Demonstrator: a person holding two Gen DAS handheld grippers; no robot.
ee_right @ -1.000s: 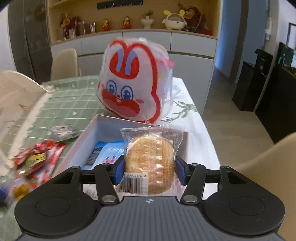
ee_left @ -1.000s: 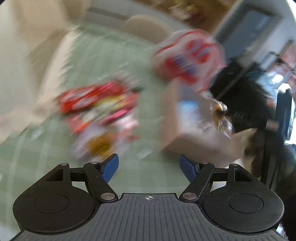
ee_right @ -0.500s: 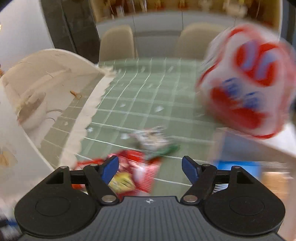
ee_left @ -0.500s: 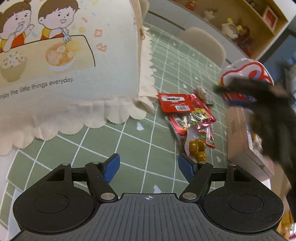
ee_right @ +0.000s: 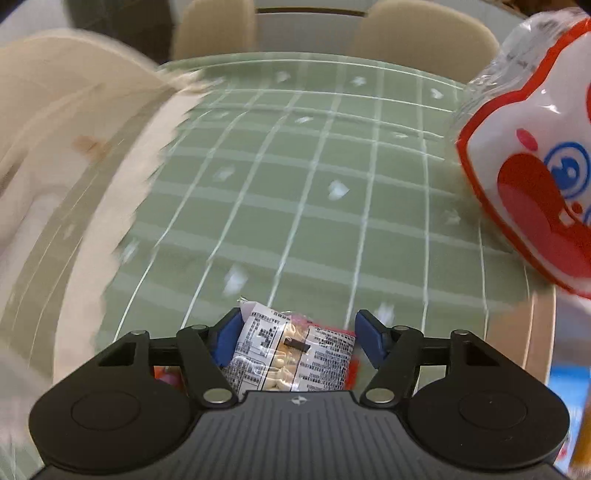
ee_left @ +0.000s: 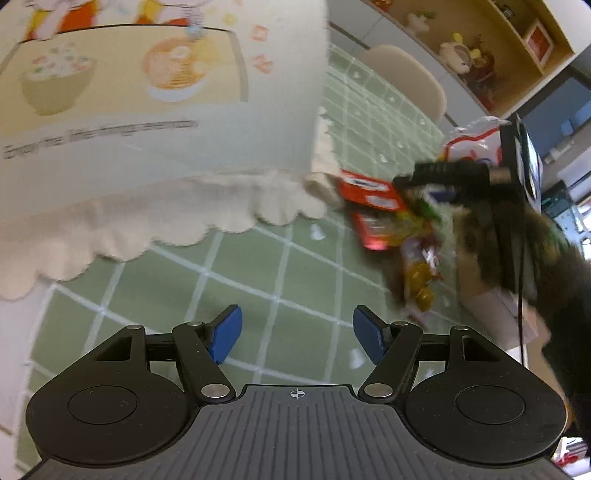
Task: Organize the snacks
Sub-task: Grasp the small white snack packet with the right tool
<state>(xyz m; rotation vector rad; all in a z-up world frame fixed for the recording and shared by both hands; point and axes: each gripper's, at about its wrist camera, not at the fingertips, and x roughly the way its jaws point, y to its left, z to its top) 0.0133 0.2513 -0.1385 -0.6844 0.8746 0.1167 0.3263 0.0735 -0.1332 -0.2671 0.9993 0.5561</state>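
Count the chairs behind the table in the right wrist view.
2: left chair at top centre-left, right chair near the rabbit bag. Others may be hidden.

Open stretch of green grid-patterned table (ee_right: 314, 192) toward its far edge, cream scalloped fabric cover (ee_left: 155, 155) walling the left side, red-and-white rabbit-faced plastic bag (ee_right: 532, 177) blocking the right, heap of red snack packets (ee_left: 384, 218) mid-table

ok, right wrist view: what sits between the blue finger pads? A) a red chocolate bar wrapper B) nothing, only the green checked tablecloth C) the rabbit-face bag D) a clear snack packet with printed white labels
D: a clear snack packet with printed white labels lies between the closing jaws of the right gripper, over the green checked tablecloth.
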